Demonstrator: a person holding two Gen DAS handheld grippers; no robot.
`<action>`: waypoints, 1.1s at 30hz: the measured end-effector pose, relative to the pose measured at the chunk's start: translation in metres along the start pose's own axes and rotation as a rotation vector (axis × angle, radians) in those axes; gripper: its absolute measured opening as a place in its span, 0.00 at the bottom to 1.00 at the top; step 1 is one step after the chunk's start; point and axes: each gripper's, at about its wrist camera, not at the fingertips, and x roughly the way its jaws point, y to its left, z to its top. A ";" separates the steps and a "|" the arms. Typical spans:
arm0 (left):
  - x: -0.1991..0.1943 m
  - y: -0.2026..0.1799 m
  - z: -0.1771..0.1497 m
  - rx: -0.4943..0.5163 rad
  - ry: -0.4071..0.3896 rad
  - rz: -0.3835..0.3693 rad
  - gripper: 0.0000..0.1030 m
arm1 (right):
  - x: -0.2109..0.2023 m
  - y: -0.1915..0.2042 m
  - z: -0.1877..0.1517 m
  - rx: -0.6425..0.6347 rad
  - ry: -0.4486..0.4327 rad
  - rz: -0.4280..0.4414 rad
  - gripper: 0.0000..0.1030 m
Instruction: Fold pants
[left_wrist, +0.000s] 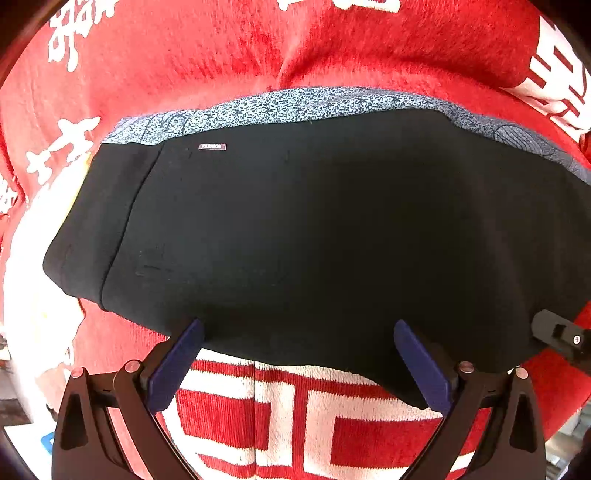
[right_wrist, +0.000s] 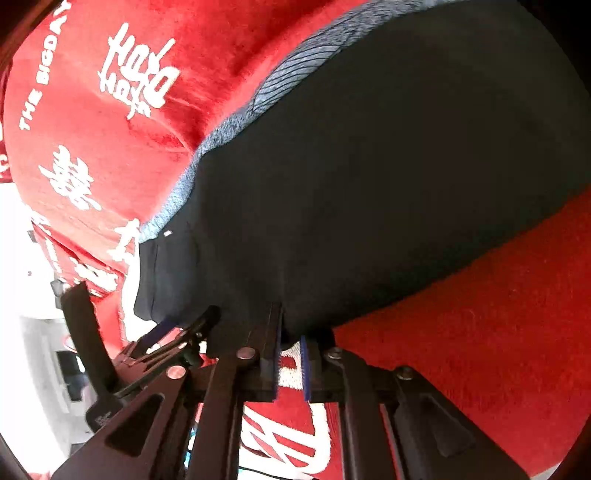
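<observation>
Your left claw (left_wrist: 297, 363) stands spread wide at the near edge of the black pants (left_wrist: 295, 229), lying folded on the red blanket (left_wrist: 221, 55), while your right claw (right_wrist: 290, 363), nearly together, pinches no cloth; next, grip that hem for another fold.

Right gripper (right_wrist: 290, 360) filling bottom of view, blue-padded fingers (right_wrist: 305, 367) standing slightly apart at near hem of black pants (right_wrist: 369, 184); whether hem sits between them, unclear. Pants lying folded flat on red blanket (right_wrist: 480, 350) printed with white characters. Grey patterned fabric strip (right_wrist: 229, 129) showing along pants' far edge. Small white label (right_wrist: 167, 233) sitting near pants' left end. Left gripper (right_wrist: 173, 334) reaching in at left, touching pants' near edge.
</observation>
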 end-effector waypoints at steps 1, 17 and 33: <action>0.001 0.001 0.001 -0.001 0.002 -0.005 1.00 | -0.002 -0.002 -0.001 0.004 -0.001 0.004 0.09; -0.018 -0.034 0.102 0.015 -0.064 -0.034 1.00 | -0.068 0.024 0.089 -0.204 -0.121 -0.268 0.35; 0.063 -0.046 0.180 -0.136 -0.073 0.055 1.00 | -0.050 -0.037 0.195 -0.266 -0.119 -0.302 0.17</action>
